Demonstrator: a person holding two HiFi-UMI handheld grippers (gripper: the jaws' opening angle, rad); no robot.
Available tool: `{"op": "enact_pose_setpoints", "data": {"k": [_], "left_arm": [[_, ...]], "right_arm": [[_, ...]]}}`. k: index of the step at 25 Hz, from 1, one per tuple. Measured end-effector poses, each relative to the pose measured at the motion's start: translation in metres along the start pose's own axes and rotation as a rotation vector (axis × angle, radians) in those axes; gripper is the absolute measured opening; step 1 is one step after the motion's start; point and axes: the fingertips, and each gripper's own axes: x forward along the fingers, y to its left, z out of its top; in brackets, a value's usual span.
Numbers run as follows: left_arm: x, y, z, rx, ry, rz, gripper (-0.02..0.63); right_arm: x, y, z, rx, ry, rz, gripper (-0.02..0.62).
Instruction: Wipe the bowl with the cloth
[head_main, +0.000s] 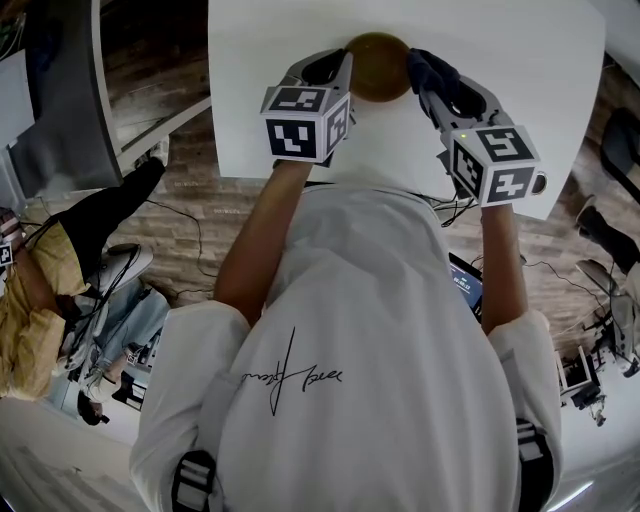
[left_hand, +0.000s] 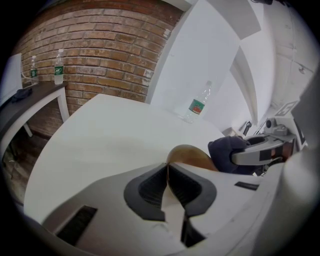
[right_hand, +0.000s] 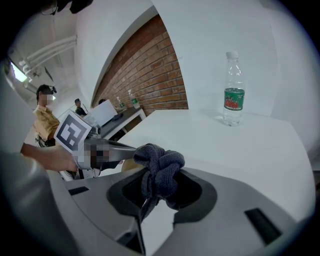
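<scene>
**Inspector:** State of both tools?

**Assistant:** The left gripper (left_hand: 167, 176) has its jaws closed nearly together on the thin rim of the bowl (left_hand: 193, 154), one pad inside the wall and one outside. The right gripper (right_hand: 158, 192) is clamped on the cloth (right_hand: 160, 167), a dark wad bunched up and standing proud of the pads.

**Inspector:** Location of the bowl?

**Assistant:** On the far middle of the white table (head_main: 520, 40), between the two tools. The left gripper has it by the left rim.

**Inspector:** The deciding relation?

**Assistant:** The bowl lies to the left of the cloth. The wad sits at the bowl's right edge, touching or just beside it. The right hand is therefore the wiping hand, and in my judgement the stroke must go leftward, over the rim and into the bowl. The bowl is round, so no long axis governs.

**Inspector:** Anything unverified?

**Assistant:** The bowl's inside is not visible in any view. From the right gripper view only a tan sliver shows past the cloth. Cloth-to-bowl contact is not confirmed, nor whether the bowl rests flat or is tipped. A water bottle (right_hand: 233, 95) stands well apart on the far side
</scene>
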Motion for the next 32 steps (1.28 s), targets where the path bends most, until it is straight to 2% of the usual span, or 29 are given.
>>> {"op": "enact_pose_setpoints", "data": {"k": [20, 32], "left_arm": [[0.001, 0.001, -0.001, -0.012, -0.002, -0.003, 0.006], [-0.001, 0.006, -0.002, -0.015, -0.004, -0.005, 0.006]], "right_arm": [[0.011, -0.008, 0.019, -0.086, 0.013, -0.007, 0.104], [0.02, -0.003, 0.025, -0.186, 0.039, 0.005, 0.104]]}}
